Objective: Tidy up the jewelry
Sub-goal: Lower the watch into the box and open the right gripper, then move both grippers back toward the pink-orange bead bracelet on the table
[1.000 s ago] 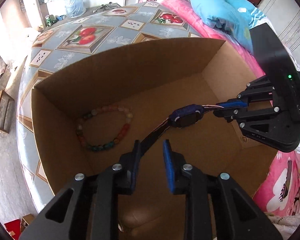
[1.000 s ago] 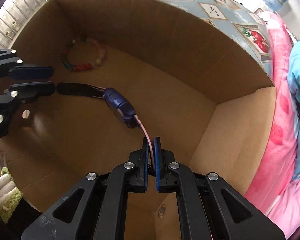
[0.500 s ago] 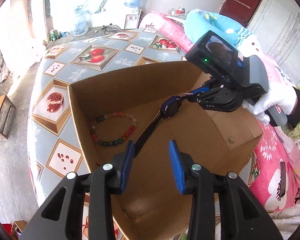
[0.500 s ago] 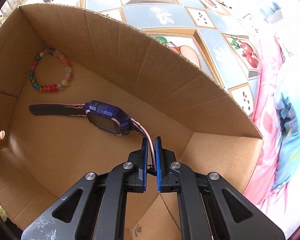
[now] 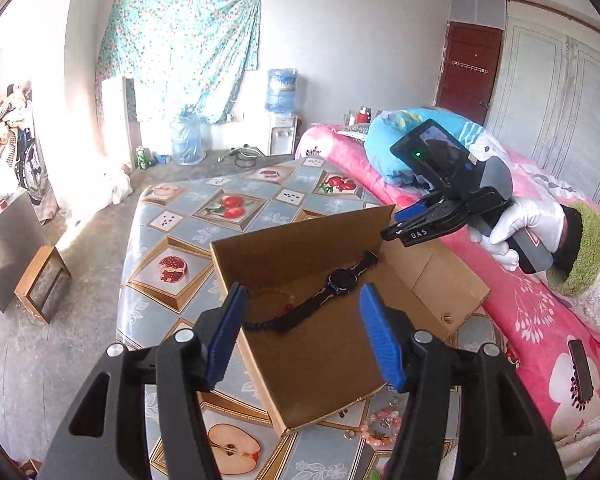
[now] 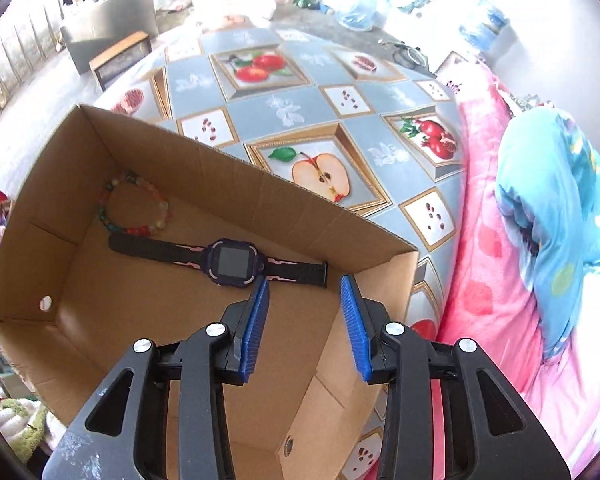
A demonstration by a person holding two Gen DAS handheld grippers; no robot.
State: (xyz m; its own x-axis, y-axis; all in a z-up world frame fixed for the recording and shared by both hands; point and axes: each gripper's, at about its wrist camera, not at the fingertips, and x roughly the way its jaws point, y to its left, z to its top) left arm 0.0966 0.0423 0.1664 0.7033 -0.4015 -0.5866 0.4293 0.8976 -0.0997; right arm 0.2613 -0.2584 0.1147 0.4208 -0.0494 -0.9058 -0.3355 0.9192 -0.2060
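A purple watch [image 6: 231, 262] with a black and pink strap lies flat on the floor of the cardboard box [image 6: 228, 176]. Beside its left strap end rests a bead bracelet [image 6: 134, 204]. My right gripper [image 6: 304, 284] hangs above the watch's right strap end, its jaws opening, nothing between them. From the left wrist view the watch [image 5: 340, 280] and box [image 5: 300, 236] sit below my left gripper [image 5: 300, 296], whose jaws are also opening and hold nothing. The right gripper [image 5: 396, 224] shows there over the box's far corner, held by a white-gloved hand [image 5: 520, 220].
The box stands on a table with a fruit-print cloth [image 6: 300, 120]. A pink beaded bracelet [image 5: 380, 424] and small rings lie on the cloth near the box's front corner. A pink bed [image 5: 540, 312] with a blue pillow [image 6: 552, 208] runs along the table's right side.
Both grippers let go of the watch strap and opened; the watch now lies flat in the box. My left gripper pulled up and back out of the box; the right one rose.
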